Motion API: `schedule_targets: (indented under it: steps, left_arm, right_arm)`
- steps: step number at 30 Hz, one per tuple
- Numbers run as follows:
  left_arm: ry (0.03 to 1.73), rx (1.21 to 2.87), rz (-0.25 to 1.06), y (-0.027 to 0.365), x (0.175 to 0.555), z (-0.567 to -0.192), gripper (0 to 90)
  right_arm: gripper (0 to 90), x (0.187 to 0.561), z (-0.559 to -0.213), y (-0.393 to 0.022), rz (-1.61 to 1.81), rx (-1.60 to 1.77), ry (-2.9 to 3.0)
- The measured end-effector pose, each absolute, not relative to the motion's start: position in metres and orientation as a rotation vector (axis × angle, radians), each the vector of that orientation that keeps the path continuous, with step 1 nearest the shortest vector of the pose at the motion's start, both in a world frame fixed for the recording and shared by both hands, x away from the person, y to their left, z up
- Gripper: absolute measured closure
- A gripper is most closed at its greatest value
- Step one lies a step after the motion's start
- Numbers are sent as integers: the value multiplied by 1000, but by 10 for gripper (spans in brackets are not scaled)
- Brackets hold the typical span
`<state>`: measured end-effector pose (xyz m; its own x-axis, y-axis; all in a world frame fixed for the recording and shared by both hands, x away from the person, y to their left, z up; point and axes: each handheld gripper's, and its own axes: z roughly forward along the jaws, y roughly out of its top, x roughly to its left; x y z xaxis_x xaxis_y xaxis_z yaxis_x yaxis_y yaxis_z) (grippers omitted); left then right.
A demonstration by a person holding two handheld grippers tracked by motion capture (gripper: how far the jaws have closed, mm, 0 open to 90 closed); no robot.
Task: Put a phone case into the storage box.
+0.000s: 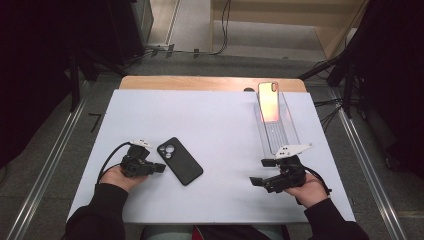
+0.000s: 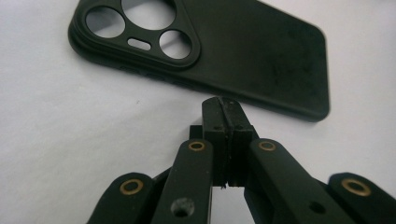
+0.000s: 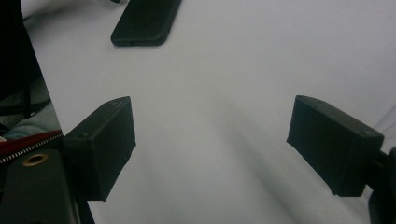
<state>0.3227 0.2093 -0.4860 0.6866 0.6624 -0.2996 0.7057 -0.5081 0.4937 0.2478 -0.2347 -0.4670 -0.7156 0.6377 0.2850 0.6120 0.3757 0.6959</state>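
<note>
On desk point(image 1: 210, 200), black phone case point(image 1: 180, 161) lies flat at 3 o'clock of left gripper point(image 1: 159, 168), jaws shut, empty. Looks light, bendy, thin; pinch long edge. Right gripper point(image 1: 260, 172) open, idle.

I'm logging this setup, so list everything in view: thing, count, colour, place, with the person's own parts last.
Phone case: one, black, flat on the board left of centre, camera cut-outs toward the far side.
Phone: one, orange-pink reflective back, propped in the tray's far end.
Tray: one, clear plastic, long, on the board's right side.
Board: one, white, covering the table.
Table: one, wooden, edge showing at the far side.
Left gripper: one, black, jaws shut on nothing, just short of the case's edge.
Right gripper: one, black, jaws open over bare board.
Sleeves: two, dark, bottom corners.
</note>
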Motion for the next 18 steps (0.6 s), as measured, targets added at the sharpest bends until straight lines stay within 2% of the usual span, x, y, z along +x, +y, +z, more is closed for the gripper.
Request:
schedule_targets:
  steps: [18]
  left_arm:
    - [942, 2321, -33, 175, 340, -489, 899]
  right_arm:
    - [134, 248, -470, -238, 1278, 1187, 2584]
